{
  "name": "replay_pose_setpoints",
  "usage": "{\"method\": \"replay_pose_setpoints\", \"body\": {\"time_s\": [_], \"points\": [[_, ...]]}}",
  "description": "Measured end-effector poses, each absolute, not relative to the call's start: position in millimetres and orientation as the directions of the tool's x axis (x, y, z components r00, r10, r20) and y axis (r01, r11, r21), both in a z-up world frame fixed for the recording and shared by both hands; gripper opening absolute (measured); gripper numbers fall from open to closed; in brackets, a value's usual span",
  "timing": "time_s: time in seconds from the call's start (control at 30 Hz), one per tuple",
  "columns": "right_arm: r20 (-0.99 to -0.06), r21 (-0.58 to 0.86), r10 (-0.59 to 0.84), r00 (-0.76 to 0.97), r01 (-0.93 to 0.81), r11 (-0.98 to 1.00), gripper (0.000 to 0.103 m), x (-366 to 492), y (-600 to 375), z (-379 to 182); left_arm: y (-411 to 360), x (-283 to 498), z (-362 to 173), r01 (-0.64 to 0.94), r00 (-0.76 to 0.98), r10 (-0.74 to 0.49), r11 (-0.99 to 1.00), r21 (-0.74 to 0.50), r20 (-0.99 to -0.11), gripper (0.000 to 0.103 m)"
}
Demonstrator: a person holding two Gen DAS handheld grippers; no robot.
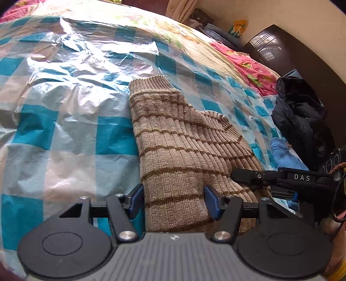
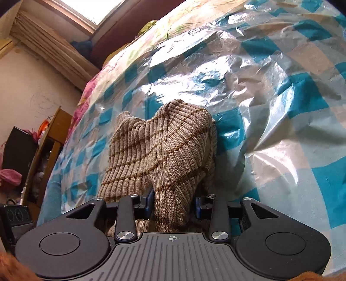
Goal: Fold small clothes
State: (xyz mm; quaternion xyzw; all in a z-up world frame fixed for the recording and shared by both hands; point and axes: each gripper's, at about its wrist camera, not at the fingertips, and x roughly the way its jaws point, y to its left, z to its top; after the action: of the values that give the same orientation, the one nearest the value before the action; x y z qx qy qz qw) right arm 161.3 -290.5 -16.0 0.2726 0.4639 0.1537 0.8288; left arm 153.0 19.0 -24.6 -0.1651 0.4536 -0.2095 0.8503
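A beige ribbed sweater (image 1: 181,138) with thin brown stripes lies on a shiny teal-and-white checked plastic sheet (image 1: 64,112) covering a bed. My left gripper (image 1: 174,202) has its blue pads against a wide fold at the sweater's near end, which fills the gap between them. My right gripper (image 1: 240,176) reaches in from the right onto the sweater's edge. In the right wrist view the sweater (image 2: 164,147) stands bunched up in a hump on the sheet (image 2: 281,112). My right gripper (image 2: 174,204) is shut on a gathered fold of it.
A dark jacket (image 1: 300,116) and a blue knit piece (image 1: 285,153) lie at the bed's right side, near pink floral bedding (image 1: 253,69) and a dark headboard (image 1: 281,49). A wooden cabinet (image 2: 49,147) stands beside the bed below a window (image 2: 90,8).
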Motion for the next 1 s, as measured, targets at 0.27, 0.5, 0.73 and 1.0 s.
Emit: {"method": "replay_pose_setpoints", "body": {"time_s": [0.27,0.5,0.73,1.0], "points": [[-0.706,0.504,0.422,0.569,-0.015,0.863,0.041,151.8,-289.6,-9.8,12.9,163.5,-22.5,0.209,0.566,-0.437,0.897,-0.390,-0.700,0.063],[-0.652,0.381,0.341,0.677,-0.096,0.920,0.044,163.2,-285.3,28.6,16.6,159.9,4.3,0.204,0.672,-0.346,0.936,-0.286,-0.655,0.062],[-0.678,0.294,0.356,0.643,-0.207,0.933,0.036,211.1,-245.8,12.4,-7.1,201.9,1.4,0.219,0.701,-0.289,0.957,-0.190,-0.651,0.062],[-0.723,0.286,0.315,0.615,-0.148,0.947,0.034,251.5,-233.0,-16.1,-10.1,247.3,-37.4,0.108,0.658,-0.146,0.989,-0.099,-0.739,0.064]]}}
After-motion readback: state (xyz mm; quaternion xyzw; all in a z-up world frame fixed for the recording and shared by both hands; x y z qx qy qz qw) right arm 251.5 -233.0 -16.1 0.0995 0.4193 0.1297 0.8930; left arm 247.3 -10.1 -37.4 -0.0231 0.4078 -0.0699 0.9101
